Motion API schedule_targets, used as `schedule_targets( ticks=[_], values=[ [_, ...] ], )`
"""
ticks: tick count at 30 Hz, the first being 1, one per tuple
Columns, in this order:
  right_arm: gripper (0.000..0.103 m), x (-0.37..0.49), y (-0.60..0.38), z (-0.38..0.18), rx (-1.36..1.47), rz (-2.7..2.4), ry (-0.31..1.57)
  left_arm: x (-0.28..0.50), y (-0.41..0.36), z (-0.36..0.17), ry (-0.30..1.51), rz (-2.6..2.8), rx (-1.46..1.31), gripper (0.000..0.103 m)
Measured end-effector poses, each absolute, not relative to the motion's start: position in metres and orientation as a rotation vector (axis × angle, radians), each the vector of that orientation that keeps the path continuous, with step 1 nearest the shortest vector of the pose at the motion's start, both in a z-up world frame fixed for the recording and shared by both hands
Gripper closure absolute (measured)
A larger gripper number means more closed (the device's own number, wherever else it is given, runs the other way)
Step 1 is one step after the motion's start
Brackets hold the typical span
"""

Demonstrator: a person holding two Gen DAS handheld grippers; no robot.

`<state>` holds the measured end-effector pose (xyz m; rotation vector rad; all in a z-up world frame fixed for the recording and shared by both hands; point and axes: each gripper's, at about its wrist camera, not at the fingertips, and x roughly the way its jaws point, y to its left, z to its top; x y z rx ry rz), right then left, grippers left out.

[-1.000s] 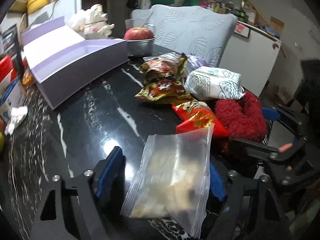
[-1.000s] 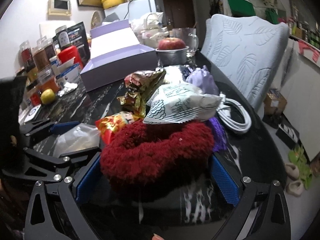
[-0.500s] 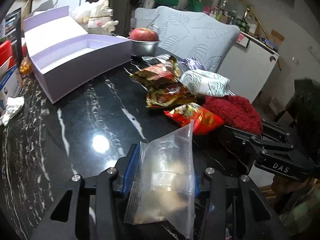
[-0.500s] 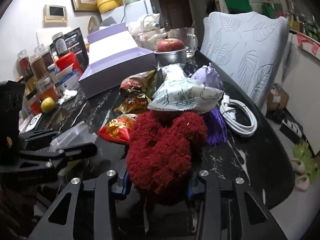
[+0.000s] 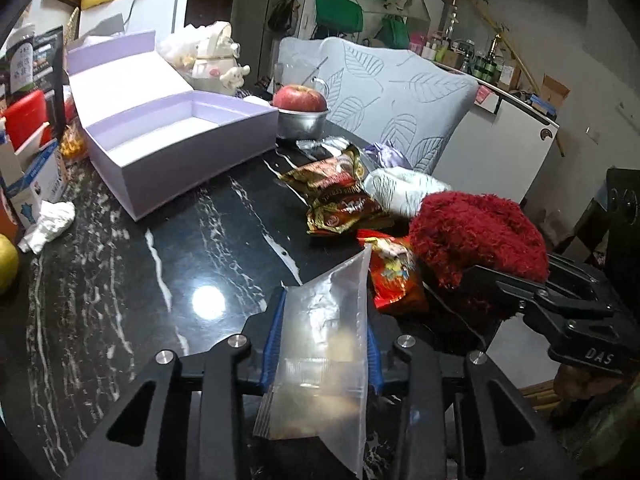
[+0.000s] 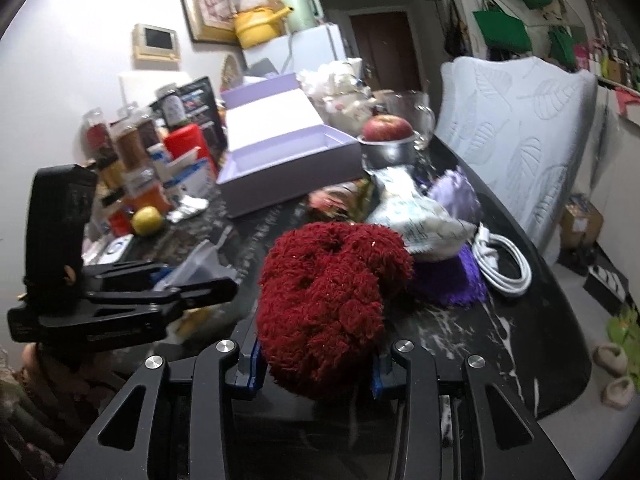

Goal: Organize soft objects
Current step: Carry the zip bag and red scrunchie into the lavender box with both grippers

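My left gripper [image 5: 323, 342] is shut on a clear zip bag [image 5: 326, 320], which stands upright between its blue pads just above the black marble table [image 5: 120, 280]. In the right wrist view my right gripper [image 6: 316, 368] is shut on a fuzzy red knitted piece [image 6: 328, 280], squeezed tall and lifted off the table. That red piece [image 5: 476, 232] also shows to the right of the bag in the left wrist view. An open lilac box [image 5: 180, 152] sits at the far left of the table.
Snack packets [image 5: 340, 196], a red packet [image 5: 396, 276], a white patterned pouch [image 6: 416, 216] and a purple pouch [image 6: 456, 196] lie mid-table. A white cable [image 6: 504, 260] coils on the right. An apple in a metal bowl [image 5: 300, 98] stands before a pale chair back [image 5: 400, 96]. Jars crowd the left.
Both grippers went from open around their items to shut on them. The bag and the red knitted piece are now pinched narrow and raised slightly off the table.
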<state>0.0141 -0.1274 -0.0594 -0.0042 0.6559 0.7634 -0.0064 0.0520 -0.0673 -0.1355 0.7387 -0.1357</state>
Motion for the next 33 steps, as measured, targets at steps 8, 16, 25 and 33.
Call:
schedule_targets(
  ticks=[8,16,25,33],
  values=[
    [0.065,0.014,-0.110,-0.045,-0.012,0.814,0.614,-0.010,0.066,-0.038,0.651,-0.073,-0.101,0.069],
    [0.065,0.035,-0.092,-0.014,-0.022,0.844,0.566,-0.002,0.084,0.009,0.522,-0.006,-0.060,0.069],
    [0.065,0.067,-0.065,0.024,-0.042,0.902,0.521,0.016,0.102,0.048,0.434,0.032,-0.015,0.069],
    [0.065,0.093,-0.041,0.057,-0.063,0.941,0.476,0.043,0.125,0.072,0.364,0.035,-0.009,0.069]
  ],
)
